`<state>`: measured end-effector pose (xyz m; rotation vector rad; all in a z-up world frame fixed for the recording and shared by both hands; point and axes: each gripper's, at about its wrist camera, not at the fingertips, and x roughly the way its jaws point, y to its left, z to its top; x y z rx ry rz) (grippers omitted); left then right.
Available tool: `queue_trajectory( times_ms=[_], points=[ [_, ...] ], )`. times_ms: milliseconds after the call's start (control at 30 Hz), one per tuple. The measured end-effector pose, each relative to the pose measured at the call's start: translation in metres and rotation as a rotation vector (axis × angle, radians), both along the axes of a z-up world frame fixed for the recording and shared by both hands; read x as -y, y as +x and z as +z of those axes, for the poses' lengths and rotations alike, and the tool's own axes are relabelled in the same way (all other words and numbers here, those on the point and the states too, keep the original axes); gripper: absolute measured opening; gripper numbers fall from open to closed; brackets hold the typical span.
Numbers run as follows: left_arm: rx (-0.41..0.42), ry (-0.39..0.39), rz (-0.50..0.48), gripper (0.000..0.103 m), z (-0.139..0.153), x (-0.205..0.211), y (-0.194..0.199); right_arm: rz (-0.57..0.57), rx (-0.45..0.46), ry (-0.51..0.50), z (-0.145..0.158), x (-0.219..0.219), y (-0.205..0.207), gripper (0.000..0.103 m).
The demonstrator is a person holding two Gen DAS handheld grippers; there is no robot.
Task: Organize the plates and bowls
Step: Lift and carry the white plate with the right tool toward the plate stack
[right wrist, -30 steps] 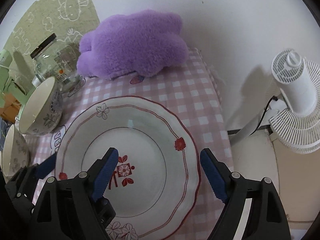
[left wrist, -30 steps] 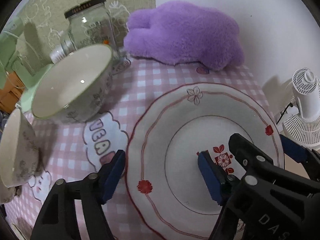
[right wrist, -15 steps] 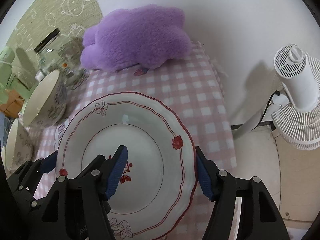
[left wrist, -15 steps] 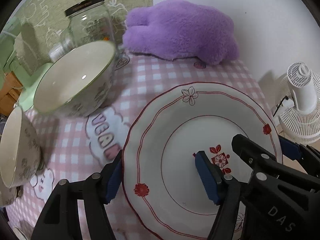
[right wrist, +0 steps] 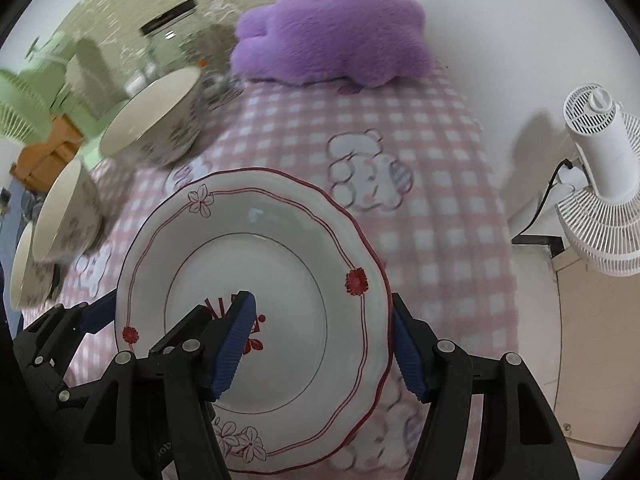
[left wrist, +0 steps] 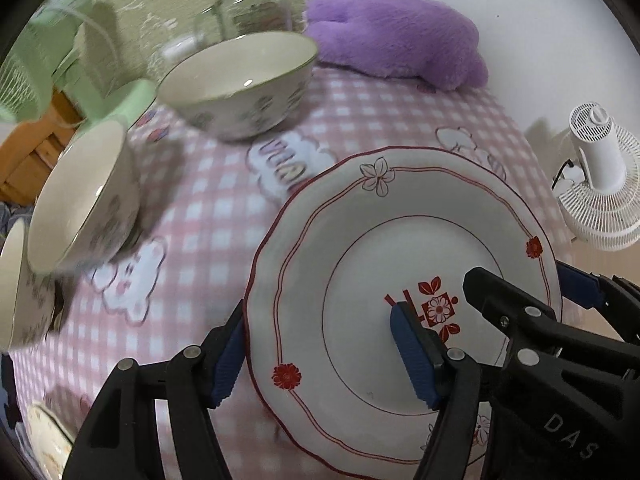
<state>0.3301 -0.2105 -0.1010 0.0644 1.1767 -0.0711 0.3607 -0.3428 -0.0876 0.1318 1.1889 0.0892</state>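
Observation:
A white plate (left wrist: 400, 240) with a red scalloped rim and a red flower mark hangs tilted above the pink checked cloth (left wrist: 208, 224), carried between both grippers. My left gripper (left wrist: 320, 360) is shut on its left rim, one pad under the edge and one on the plate's face. My right gripper (right wrist: 322, 352) is shut on the right rim of the plate (right wrist: 256, 248) in the same way. Three floral bowls stand to the left: a large one (left wrist: 240, 80), a second (left wrist: 80, 196), and a third (left wrist: 12, 280) cut off by the frame edge.
A purple plush toy (left wrist: 400, 32) and a glass jar (left wrist: 252, 0) stand at the back by the wall. A white fan (right wrist: 600, 168) stands off the table's right edge, and a green fan (left wrist: 28, 76) stands far left. Another dish's rim (left wrist: 44, 432) shows at the lower left.
The right gripper's jaws closed onto the plate's right rim. Both grippers then carried the plate leftward, so the bowls now sit nearer the middle of the views.

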Motion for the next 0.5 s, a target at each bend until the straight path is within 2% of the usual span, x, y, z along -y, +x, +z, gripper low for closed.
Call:
queue_trajectory(
  times_ms=[267,500],
  points=[
    [-0.031,0.006,0.007,0.070,0.000,-0.024,-0.036,0.078,-0.035,0.007,0.001,-0.026,-0.031,0.068],
    [-0.042,-0.009,0.003,0.067,0.000,-0.033,-0.046,0.143,-0.054,0.026,0.001,-0.034,-0.041,0.068]
  ],
)
